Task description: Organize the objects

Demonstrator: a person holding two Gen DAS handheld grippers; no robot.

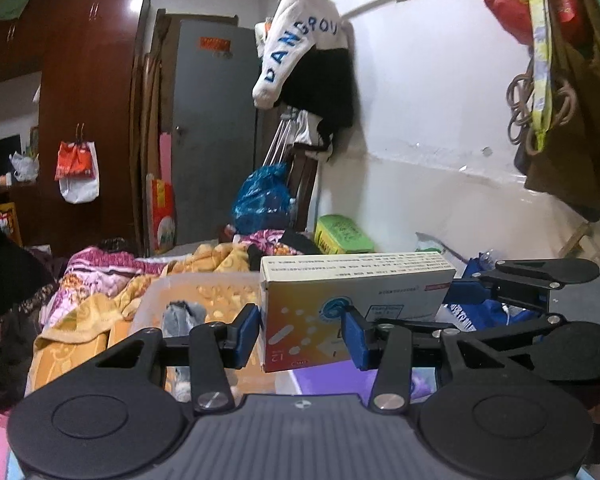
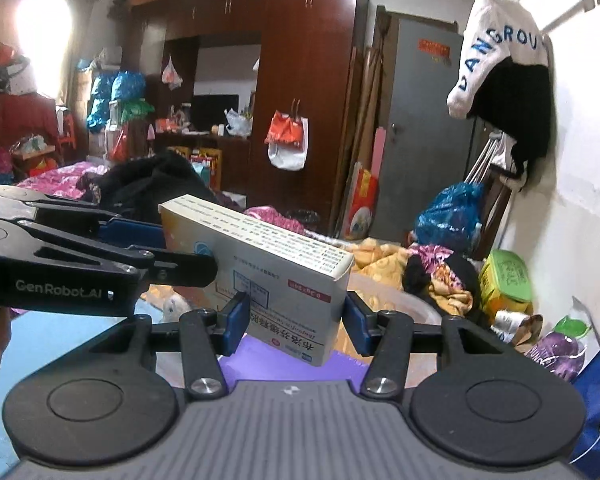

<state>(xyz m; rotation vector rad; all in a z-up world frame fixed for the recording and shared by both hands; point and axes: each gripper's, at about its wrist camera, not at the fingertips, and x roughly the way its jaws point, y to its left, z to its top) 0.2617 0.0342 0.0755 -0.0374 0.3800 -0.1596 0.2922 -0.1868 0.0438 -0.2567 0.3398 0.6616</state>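
Observation:
A white and orange medicine box point(image 1: 339, 300) is held in the air by both grippers. My left gripper point(image 1: 303, 332) is shut on its left end, blue pads against both faces. My right gripper point(image 2: 294, 324) is shut on the other end of the medicine box point(image 2: 268, 268). Each gripper also shows in the other's view: the right gripper point(image 1: 479, 292) at the box's right end, the left gripper point(image 2: 160, 248) at its left end. Below the box lie a purple surface point(image 1: 331, 380) and a translucent plastic bin point(image 1: 196, 292).
A bed covered with orange and pink blankets point(image 1: 100, 300) lies behind the bin. A green box point(image 2: 503, 280) and a blue plastic bag point(image 2: 447, 216) sit against the white wall on the right. A dark wardrobe point(image 2: 300, 80) and a grey door point(image 2: 419, 140) stand behind.

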